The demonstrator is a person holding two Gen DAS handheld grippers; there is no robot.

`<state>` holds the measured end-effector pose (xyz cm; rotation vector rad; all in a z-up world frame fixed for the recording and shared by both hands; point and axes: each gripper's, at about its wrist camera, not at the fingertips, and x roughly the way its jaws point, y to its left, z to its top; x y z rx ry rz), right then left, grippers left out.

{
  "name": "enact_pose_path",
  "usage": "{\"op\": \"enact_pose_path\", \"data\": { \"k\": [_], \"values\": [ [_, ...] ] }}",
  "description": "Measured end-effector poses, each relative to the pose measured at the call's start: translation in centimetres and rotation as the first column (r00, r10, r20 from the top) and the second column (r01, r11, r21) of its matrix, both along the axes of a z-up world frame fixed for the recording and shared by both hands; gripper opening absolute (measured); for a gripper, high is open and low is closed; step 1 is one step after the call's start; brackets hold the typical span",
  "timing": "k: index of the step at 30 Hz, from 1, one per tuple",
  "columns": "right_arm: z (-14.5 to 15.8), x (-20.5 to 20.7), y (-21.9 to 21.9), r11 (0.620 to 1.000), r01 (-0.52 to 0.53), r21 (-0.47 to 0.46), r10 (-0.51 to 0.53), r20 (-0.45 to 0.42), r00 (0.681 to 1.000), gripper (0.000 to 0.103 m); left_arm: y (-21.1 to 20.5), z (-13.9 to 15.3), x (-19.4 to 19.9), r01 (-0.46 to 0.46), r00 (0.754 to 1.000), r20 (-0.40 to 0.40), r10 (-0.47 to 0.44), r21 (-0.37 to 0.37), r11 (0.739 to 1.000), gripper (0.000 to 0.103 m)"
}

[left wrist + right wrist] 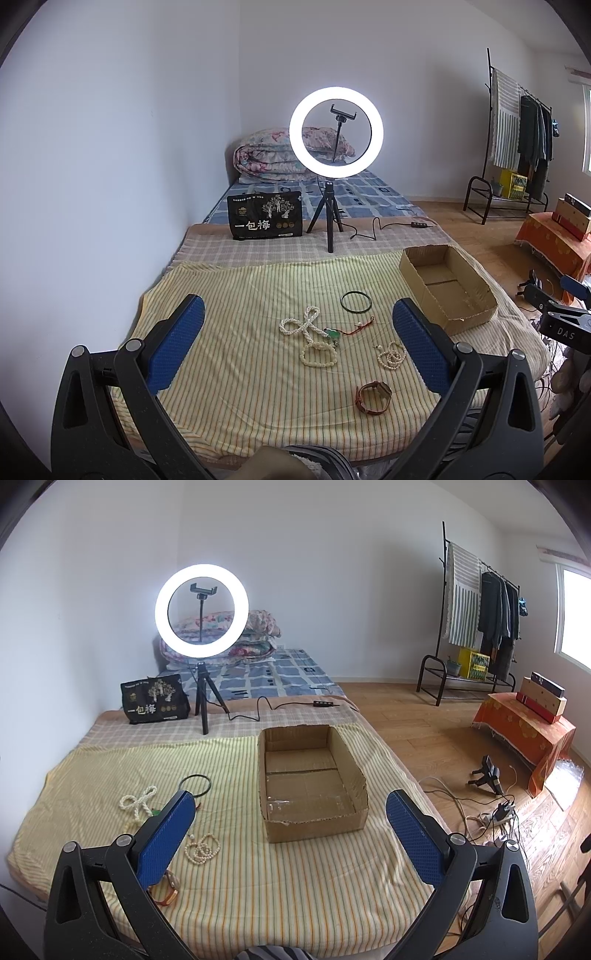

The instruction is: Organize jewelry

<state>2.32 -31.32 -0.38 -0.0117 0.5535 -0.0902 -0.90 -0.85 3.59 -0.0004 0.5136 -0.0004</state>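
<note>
Jewelry lies on a striped yellow cloth (pixel 240 387) on a bed. In the left wrist view I see a long white bead necklace (pixel 301 325), a white bead bracelet (pixel 318 355), a small bead strand (pixel 392 355), a dark bangle (pixel 356 302), a green pendant on a red cord (pixel 347 331) and a brown-strap watch (pixel 373 397). An empty cardboard box (pixel 312 782) sits to their right. My left gripper (pixel 298 330) is open above the jewelry. My right gripper (pixel 290 829) is open in front of the box. The bangle (pixel 195 785) and the small strand (pixel 202 850) also show there.
A lit ring light on a tripod (pixel 335 129) and a black snack bag (pixel 266 216) stand beyond the cloth, with a cable (pixel 258 709). Folded quilts (pixel 273 155) lie at the bed's far end. A clothes rack (pixel 476 620), an orange-draped table (pixel 524 731) and floor cables (pixel 491 812) are at right.
</note>
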Motion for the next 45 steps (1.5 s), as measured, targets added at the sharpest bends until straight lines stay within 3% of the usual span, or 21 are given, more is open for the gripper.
{"op": "enact_pose_path", "data": {
  "k": [23, 32, 38, 45],
  "values": [
    [-0.7, 0.3, 0.7, 1.000, -0.022, 0.002, 0.022, -0.016, 1.000, 0.102, 0.3, -0.1, 0.5, -0.004, 1.000, -0.005, 0.004, -0.001, 1.000, 0.103],
    [-2.4, 1.2, 1.4, 0.998, -0.060, -0.016, 0.060, -0.046, 0.997, 0.102, 2.5, -2.7, 2.2, -0.016, 0.999, -0.044, 0.015, -0.005, 1.000, 0.103],
    [-3.6, 2.3, 1.0, 0.994, -0.100, 0.046, 0.104, -0.083, 0.991, 0.102, 5.3, -4.8, 3.8, -0.046, 0.995, -0.089, 0.044, -0.016, 0.999, 0.103],
    [-4.6, 3.5, 2.6, 0.976, -0.209, 0.065, 0.216, -0.146, 0.965, 0.102, 7.4, -6.7, 5.6, -0.020, 0.993, -0.118, 0.013, -0.060, 0.998, 0.102]
  ]
}}
